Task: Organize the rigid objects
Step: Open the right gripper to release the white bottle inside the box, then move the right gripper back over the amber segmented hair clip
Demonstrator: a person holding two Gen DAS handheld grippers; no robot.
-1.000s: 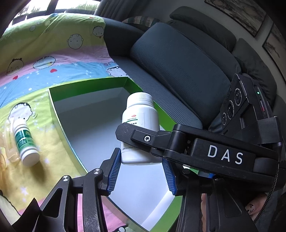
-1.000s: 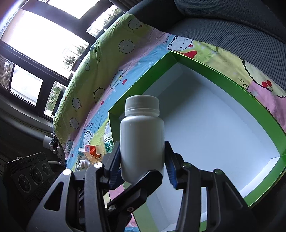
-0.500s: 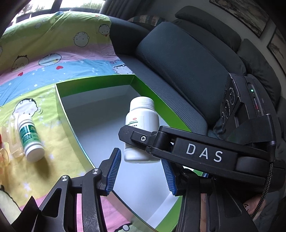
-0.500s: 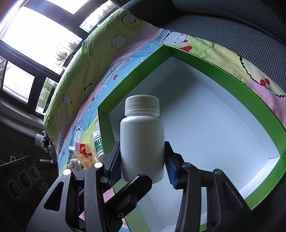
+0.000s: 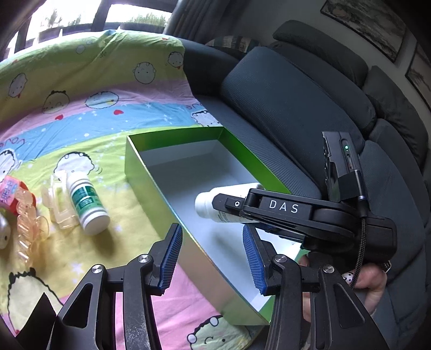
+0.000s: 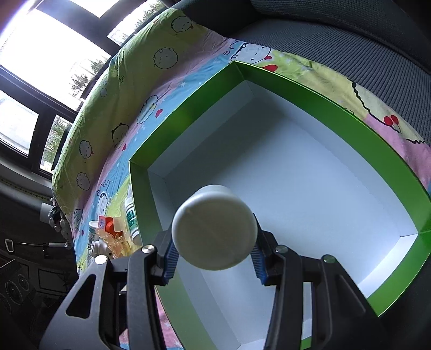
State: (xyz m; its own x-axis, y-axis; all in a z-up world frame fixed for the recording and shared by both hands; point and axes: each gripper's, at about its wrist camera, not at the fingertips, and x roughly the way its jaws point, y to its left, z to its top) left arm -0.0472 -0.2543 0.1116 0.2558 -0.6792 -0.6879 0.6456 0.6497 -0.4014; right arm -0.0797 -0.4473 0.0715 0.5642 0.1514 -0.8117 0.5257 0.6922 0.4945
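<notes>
My right tool [image 6: 214, 261] is clamped on the white bottle [image 6: 214, 227], which lies tipped over between the blue pads with its cap facing my camera, held over the white floor of the green box [image 6: 390, 167]. From the left wrist view the same bottle [image 5: 215, 206] shows sideways inside the box [image 5: 150, 172], partly hidden behind the right tool's black arm marked DAS. My left tool [image 5: 212, 258] is spread wide with nothing between its pads, hovering over the near wall of the box.

The box sits on a cartoon-print sheet [image 5: 80, 107] in bands of green, pink and blue, spread over a dark grey sofa [image 5: 291, 107] with thick back cushions. On the sheet just left of the box lies a small white bottle with a green label [image 5: 87, 200], beside a clear plastic piece [image 5: 58, 200] and an orange-pink cluster of items [image 5: 18, 204] that I cannot make out. Bright windows [image 6: 40, 53] stand behind the sheet, and framed pictures [image 5: 369, 24] hang on the wall above the sofa
</notes>
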